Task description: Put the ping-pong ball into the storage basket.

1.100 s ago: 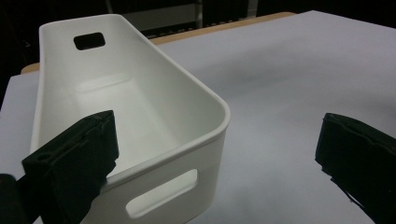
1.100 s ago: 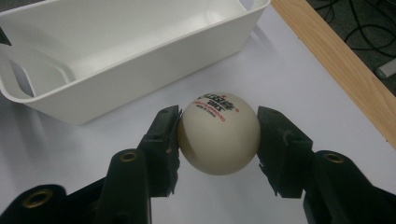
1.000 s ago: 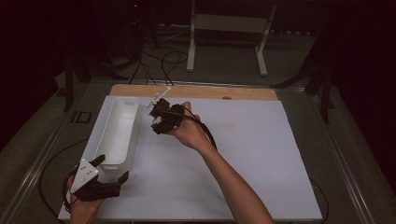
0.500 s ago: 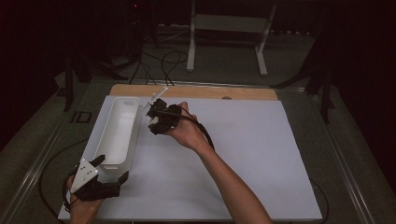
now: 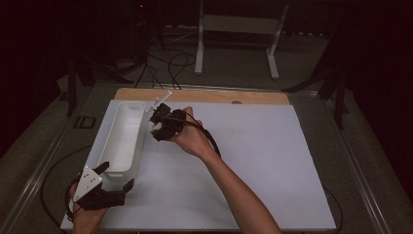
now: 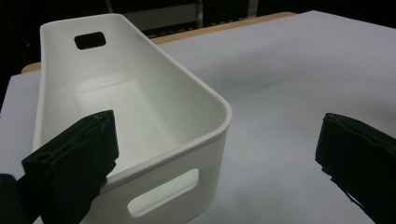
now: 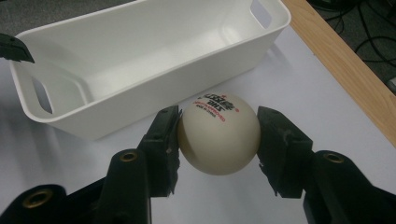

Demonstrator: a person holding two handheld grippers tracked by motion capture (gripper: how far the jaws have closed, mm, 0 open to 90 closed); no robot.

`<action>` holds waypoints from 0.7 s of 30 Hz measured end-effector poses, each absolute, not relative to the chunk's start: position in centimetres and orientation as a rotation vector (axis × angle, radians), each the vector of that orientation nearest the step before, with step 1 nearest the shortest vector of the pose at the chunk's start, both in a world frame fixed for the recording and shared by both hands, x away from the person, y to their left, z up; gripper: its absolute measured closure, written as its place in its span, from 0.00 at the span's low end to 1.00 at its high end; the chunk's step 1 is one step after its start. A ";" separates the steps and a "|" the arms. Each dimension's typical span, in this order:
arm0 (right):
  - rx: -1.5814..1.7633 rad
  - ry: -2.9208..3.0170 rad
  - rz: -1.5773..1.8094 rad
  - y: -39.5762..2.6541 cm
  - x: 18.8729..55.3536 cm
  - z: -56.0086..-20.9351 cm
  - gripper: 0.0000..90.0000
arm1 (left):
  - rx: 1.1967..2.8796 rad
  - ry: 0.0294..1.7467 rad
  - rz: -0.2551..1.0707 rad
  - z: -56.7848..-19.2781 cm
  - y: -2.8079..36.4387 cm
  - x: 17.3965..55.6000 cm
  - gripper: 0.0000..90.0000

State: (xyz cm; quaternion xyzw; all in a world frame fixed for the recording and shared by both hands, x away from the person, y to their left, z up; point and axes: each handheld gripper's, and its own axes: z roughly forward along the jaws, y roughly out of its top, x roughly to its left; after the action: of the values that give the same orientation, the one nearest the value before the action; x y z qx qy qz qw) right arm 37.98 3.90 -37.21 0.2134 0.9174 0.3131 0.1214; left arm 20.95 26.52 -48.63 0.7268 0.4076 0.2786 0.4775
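Working from the desk (image 5: 272,161) down, we have broad bare white surface to the right and toward us, so open room is no worry there; the wooden far edge (image 5: 204,95) lies close behind our right gripper (image 5: 158,127), and a ball that escapes that way could roll off. The white bin (image 5: 122,139) stands lengthwise along the desk's left side, empty, its near end between the wide-open jaws of our left gripper (image 5: 114,178), which does not yet press on it. If we bump the bin wall, the unheld bin may slide. Our right jaws are closed on the ping-pong ball (image 7: 219,135), held just beside the bin's long wall, above the desk. We judge the grip slight: smooth round ball, flat pads, so a tilt or knock against the rim (image 7: 154,100) could squirt it loose.
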 end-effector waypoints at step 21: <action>0.600 2.682 0.947 5.1 37.8 -37.5 0.56 | 1.773 0.997 0.680 -48.6 26.6 20.9 0.00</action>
State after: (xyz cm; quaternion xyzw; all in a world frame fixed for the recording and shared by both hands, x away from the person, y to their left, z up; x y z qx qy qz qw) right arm 37.79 5.11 -37.48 0.2051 0.9163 0.3233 0.1170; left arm 20.94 26.61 -48.63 0.7262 0.4085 0.2784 0.4778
